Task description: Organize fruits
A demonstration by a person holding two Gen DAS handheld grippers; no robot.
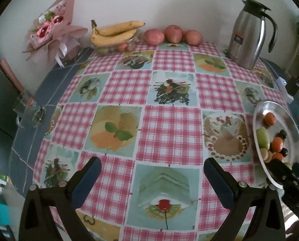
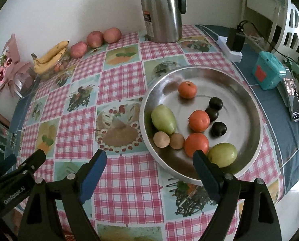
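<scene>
Fruit in the metal plate (image 2: 247,100) lies just ahead of our empty, spread right gripper (image 2: 149,158), nearer than our likewise spread left gripper (image 1: 152,166).

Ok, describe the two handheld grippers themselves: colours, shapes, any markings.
Both match. The left gripper and right gripper each have two black plastic fingers on triangular, cut-out frames joined by silver round bolts. Each finger carries a flat blue pad on its inner face. The left gripper's body shows white lettering in the right wrist view, too small to read surely. No cables or sleeves are visible.
</scene>
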